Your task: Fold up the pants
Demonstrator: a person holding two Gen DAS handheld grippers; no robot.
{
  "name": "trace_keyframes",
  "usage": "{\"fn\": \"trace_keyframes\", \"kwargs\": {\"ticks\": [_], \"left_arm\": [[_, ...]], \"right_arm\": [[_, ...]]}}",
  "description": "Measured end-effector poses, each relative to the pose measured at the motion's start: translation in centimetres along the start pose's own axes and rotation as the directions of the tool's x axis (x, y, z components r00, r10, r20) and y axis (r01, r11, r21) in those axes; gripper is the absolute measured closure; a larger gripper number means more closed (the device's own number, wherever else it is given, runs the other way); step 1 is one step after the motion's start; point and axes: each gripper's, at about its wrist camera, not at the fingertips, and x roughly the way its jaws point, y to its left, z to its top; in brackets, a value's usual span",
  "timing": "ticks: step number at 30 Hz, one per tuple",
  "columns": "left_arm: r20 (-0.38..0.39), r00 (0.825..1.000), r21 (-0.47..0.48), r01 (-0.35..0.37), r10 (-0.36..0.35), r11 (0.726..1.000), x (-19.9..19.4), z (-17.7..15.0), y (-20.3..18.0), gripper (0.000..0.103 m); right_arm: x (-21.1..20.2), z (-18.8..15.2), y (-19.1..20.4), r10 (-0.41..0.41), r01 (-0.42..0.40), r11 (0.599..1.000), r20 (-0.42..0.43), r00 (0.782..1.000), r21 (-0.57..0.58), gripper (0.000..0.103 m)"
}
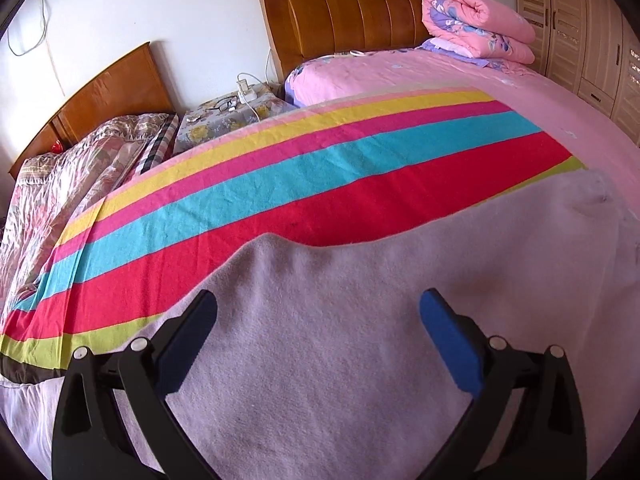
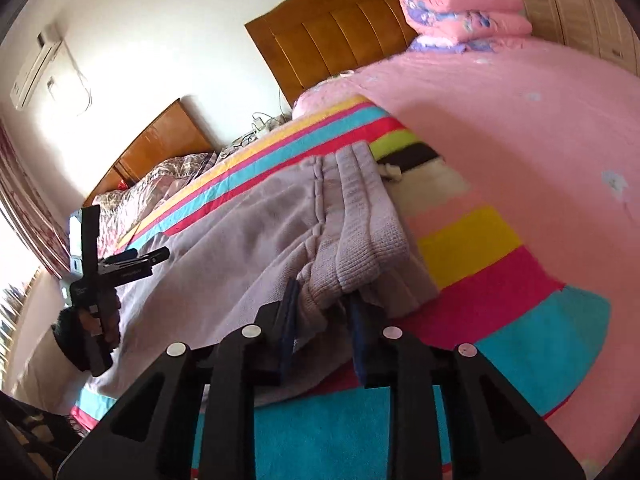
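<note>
The pants (image 2: 256, 216), pale lilac, lie spread across the striped blanket (image 1: 280, 184) on the bed (image 2: 520, 128), with the ribbed waistband (image 2: 368, 224) bunched up at the near end in the right wrist view. The right gripper (image 2: 322, 324) sits right at that waistband: its blue-padded jaws are drawn close together with a fold of the waistband cloth pinched between them, the cloth rising in a ridge just ahead of the fingertips. The left gripper (image 1: 318, 320) hovers over another part of the pants with its jaws spread wide; flat lilac cloth fills the gap below them, and neither pad presses on it. In the right wrist view the left gripper (image 2: 132, 260) shows at the far left, in a hand (image 2: 100, 320), above the pants' far edge, well apart from the right one. A rolled pink quilt (image 1: 476, 20) rests by the headboard (image 1: 340, 16).
</note>
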Motion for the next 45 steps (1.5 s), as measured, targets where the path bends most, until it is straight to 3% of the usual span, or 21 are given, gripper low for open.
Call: {"fn": "trace_keyframes", "kwargs": {"ticks": [2, 5, 7, 10, 14, 16, 17, 18, 23, 28, 31, 33, 39, 41, 45], "left_arm": [[0.055, 0.998, 0.017, 0.013, -0.014, 1.000, -2.2, 0.7, -0.6, 0.002], [0.105, 0.994, 0.056, 0.017, -0.022, 0.998, -4.0, 1.2, -1.7, 0.001], [0.089, 0.996, 0.071, 0.025, -0.032, 0.997, -4.1, 1.0, -2.1, 0.001], [0.051, 0.998, 0.098, 0.027, -0.032, 0.995, -3.5, 0.0, -2.3, 0.002], [0.030, 0.999, 0.090, 0.040, -0.042, 0.995, -3.3, -1.4, -1.6, 0.002], [0.015, 0.999, 0.086, 0.037, -0.038, 0.996, -3.3, -1.9, -1.0, 0.002], [0.003, 1.000, 0.085, 0.030, -0.031, 0.996, -3.1, -2.1, -0.7, 0.002], [-0.003, 1.000, 0.079, 0.024, -0.024, 0.997, -3.1, -2.4, -0.3, 0.002], [-0.041, 0.999, 0.035, 0.026, -0.025, 0.999, -2.5, -3.7, 1.3, 0.002], [-0.065, 0.998, 0.007, 0.021, -0.021, 1.000, -2.1, -5.0, 2.2, 0.002], [-0.074, 0.997, -0.013, 0.030, -0.031, 0.999, -2.0, -5.8, 2.7, 0.002], [-0.072, 0.996, -0.028, 0.043, -0.045, 0.999, -2.0, -6.0, 3.1, 0.002], [-0.049, 0.994, -0.074, 0.090, -0.094, 0.993, -2.6, -6.3, 4.2, 0.002], [-0.033, 0.995, -0.083, 0.094, -0.097, 0.992, -3.3, -6.5, 4.8, 0.002], [-0.010, 0.996, -0.111, 0.088, -0.090, 0.990, -5.1, -7.0, 7.0, 0.002]], "right_arm": [[-0.7, 0.8, 0.5, -0.023, 0.024, 0.999, 0.033, 0.999, -0.025, 0.081], [1.6, -0.2, -2.0, -0.052, 0.056, 0.996, -0.054, 0.997, 0.066, 0.083], [2.3, -1.7, -3.0, -0.059, 0.068, 0.993, -0.090, 0.994, 0.101, 0.083], [2.3, -2.2, -3.5, -0.036, 0.048, 0.988, -0.080, 0.996, 0.146, 0.086], [2.5, -1.9, -2.8, -0.027, 0.043, 0.992, -0.124, 0.992, 0.122, 0.085], [1.9, -1.8, -3.0, -0.054, 0.073, 0.988, -0.139, 0.989, 0.135, 0.072], [1.2, -1.6, -3.1, -0.101, 0.118, 0.985, -0.129, 0.987, 0.129, 0.049], [0.4, -1.3, -2.9, -0.137, 0.148, 0.982, -0.100, 0.986, 0.116, 0.039], [-1.0, 0.6, 0.6, -0.135, 0.135, 0.990, 0.010, 0.991, -0.039, 0.039], [3.4, -0.9, 5.7, -0.127, 0.103, 0.970, -0.095, 0.987, -0.221, 0.039], [5.5, -3.0, 6.7, -0.207, 0.149, 0.940, -0.166, 0.964, -0.308, 0.036], [5.5, -4.1, 7.2, -0.240, 0.168, 0.915, -0.161, 0.957, -0.366, 0.035], [5.1, -3.7, 8.2, -0.306, 0.220, 0.901, -0.187, 0.934, -0.374, 0.034], [5.0, -3.0, 10.0, -0.287, 0.209, 0.901, -0.161, 0.944, -0.380, 0.034], [6.9, -1.6, 16.5, -0.184, 0.101, 0.887, -0.143, 0.973, -0.450, 0.030]]}}
